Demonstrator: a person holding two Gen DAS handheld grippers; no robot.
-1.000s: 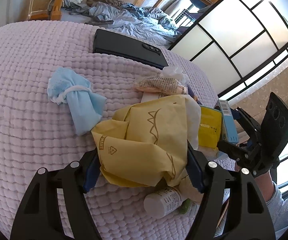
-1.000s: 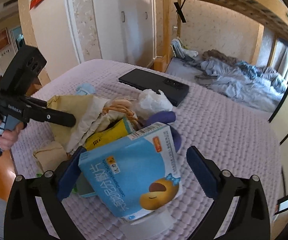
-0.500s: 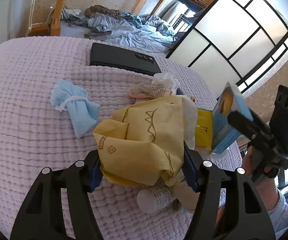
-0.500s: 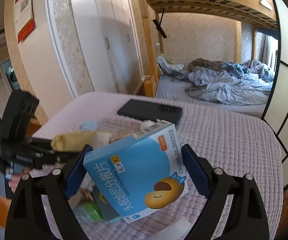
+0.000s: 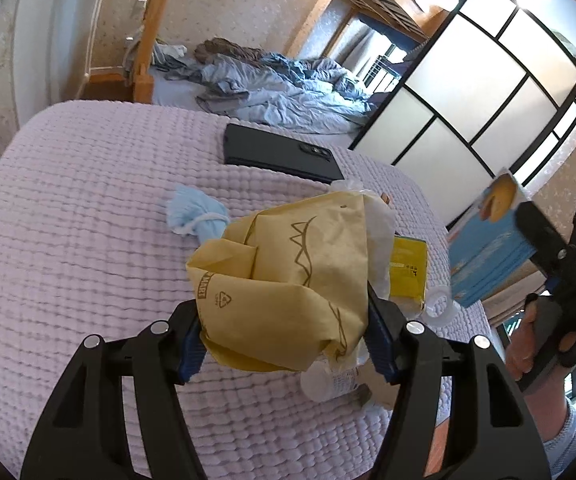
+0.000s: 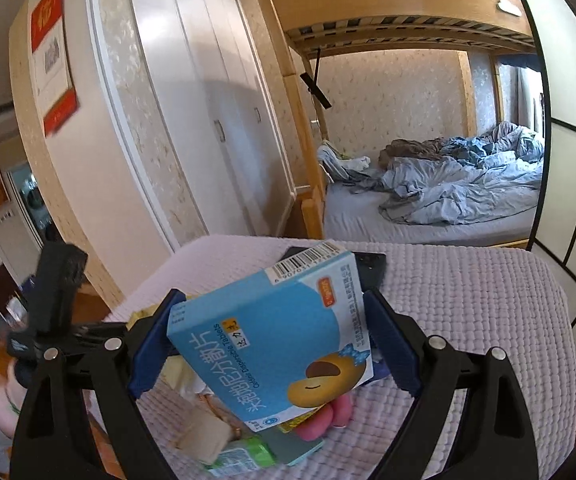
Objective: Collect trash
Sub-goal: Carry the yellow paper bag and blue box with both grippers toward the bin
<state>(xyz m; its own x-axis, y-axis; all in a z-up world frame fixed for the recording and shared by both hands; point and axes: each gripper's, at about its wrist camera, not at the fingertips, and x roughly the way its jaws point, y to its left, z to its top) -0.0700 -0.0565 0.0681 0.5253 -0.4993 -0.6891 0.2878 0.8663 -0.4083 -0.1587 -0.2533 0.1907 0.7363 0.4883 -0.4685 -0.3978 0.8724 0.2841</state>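
Note:
A crumpled yellow paper bag (image 5: pixel 288 272) hangs just above the lilac quilted cover (image 5: pixel 67 240), with my left gripper (image 5: pixel 285 336) shut on it, both blue pads pressing its sides. My right gripper (image 6: pixel 271 344) is shut on a blue tablet box (image 6: pixel 271 340), held tilted in the air with the barcode end up. The same blue tablet box (image 5: pixel 484 248) appears at the right of the left wrist view, in front of a hand. Under it on the cover lie a yellow box (image 5: pixel 408 268), a white bottle (image 5: pixel 328 380), a pink item (image 6: pixel 328 416) and a green packet (image 6: pixel 243 456).
A rolled blue face mask (image 5: pixel 197 220) lies left of the bag. A black phone (image 5: pixel 279 156) rests near the cover's far edge. Beyond are a bunk bed with rumpled blue bedding (image 6: pixel 448 192), white wardrobe doors (image 6: pixel 191 120) and a panelled screen (image 5: pixel 468 100).
Both grippers rose. The left jaws narrowed onto the yellow bag and lifted it off the pile. The right gripper raised and tilted the blue box clear of the cover.

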